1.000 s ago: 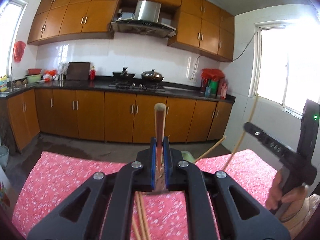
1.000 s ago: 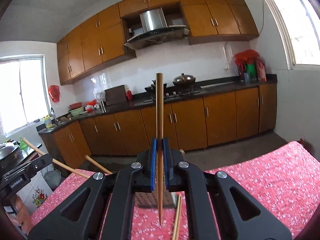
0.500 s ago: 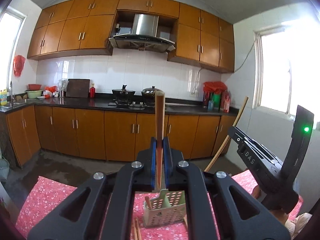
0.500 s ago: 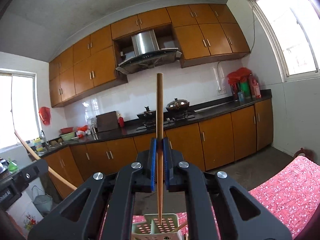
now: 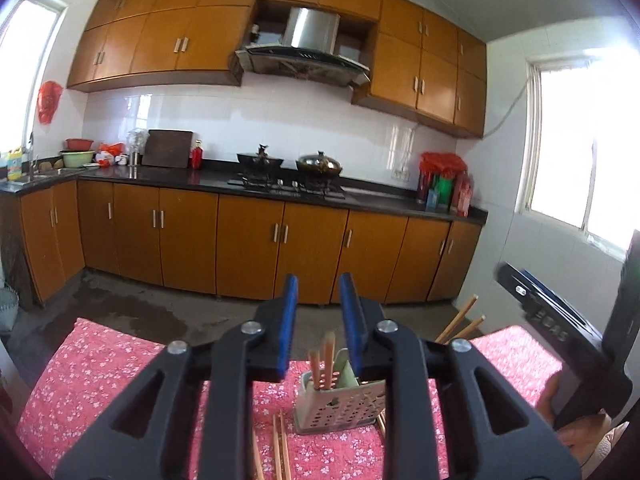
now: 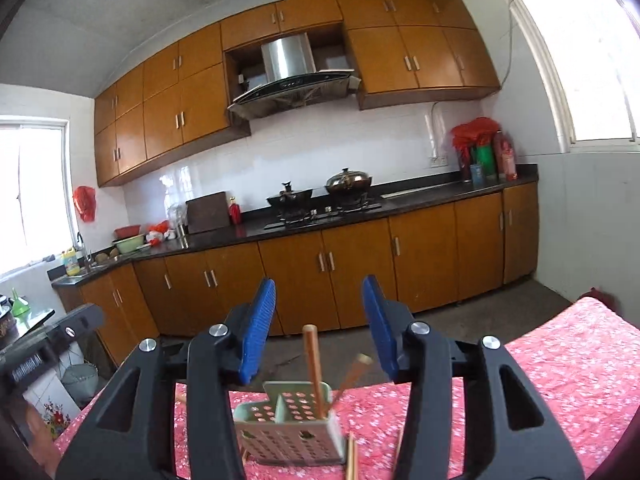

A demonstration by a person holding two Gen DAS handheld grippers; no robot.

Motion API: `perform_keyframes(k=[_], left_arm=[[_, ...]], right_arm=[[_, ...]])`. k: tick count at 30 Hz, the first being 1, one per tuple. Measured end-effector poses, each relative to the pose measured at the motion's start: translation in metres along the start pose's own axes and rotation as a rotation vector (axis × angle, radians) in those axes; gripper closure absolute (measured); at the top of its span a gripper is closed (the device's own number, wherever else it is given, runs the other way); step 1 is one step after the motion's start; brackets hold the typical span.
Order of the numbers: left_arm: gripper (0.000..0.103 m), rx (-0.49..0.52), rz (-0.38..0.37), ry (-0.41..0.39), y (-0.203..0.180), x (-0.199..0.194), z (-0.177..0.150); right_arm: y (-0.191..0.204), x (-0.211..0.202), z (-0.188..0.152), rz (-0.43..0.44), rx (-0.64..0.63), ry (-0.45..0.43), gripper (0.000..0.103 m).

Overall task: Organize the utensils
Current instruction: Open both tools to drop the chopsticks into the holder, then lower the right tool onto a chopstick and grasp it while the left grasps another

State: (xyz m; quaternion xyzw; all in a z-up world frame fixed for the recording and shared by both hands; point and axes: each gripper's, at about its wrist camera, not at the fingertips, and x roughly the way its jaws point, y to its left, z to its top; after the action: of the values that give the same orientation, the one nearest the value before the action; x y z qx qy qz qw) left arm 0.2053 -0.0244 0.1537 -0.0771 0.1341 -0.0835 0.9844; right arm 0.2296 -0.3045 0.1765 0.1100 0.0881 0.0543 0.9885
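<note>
A pale green perforated utensil holder (image 5: 340,404) (image 6: 288,428) stands on the red floral tablecloth (image 5: 100,368) (image 6: 560,372). Wooden chopsticks (image 5: 322,364) (image 6: 314,364) stand upright in it. My left gripper (image 5: 318,320) is open and empty, held above and just before the holder. My right gripper (image 6: 320,320) is open and empty above the holder from the other side. More chopsticks (image 5: 278,448) (image 6: 351,456) lie on the cloth beside the holder. The right gripper's body (image 5: 560,320) shows at the right of the left wrist view.
Kitchen cabinets and a dark counter (image 5: 280,188) with a stove and pots run along the far wall. Bare floor (image 5: 132,300) lies between the table and the cabinets. A window (image 6: 580,60) is at the right.
Both grippers were shut on a chopstick each; both have opened and the chopsticks now stand in the holder. Both views have tilted down toward the holder.
</note>
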Motion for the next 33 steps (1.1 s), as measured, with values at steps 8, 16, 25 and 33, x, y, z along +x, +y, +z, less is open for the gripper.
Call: perform_keyframes(k=[8,16,25,33], left_arm=[[0.068,-0.006,0.179,0.073,0.055,-0.037,-0.046],[0.068,-0.007,0.224,0.374,0.091,-0.005,-0.157],[0.08,-0.078,0.092,0.56,0.081,0.022,-0.222],[0.087,-0.025,0.05,0.624,0.055,0.032,-0.239]], right_arm=[[-0.054,0.0,-0.078,-0.14,-0.001,0.321,0.057],[-0.061,0.027,-0.209,-0.089,0.045,0.724,0.069],[-0.055,0.03,-0.218,-0.201,-0.078,0.714,0.095],[-0.062,0.026,-0.217,-0.217,-0.092,0.704,0.095]])
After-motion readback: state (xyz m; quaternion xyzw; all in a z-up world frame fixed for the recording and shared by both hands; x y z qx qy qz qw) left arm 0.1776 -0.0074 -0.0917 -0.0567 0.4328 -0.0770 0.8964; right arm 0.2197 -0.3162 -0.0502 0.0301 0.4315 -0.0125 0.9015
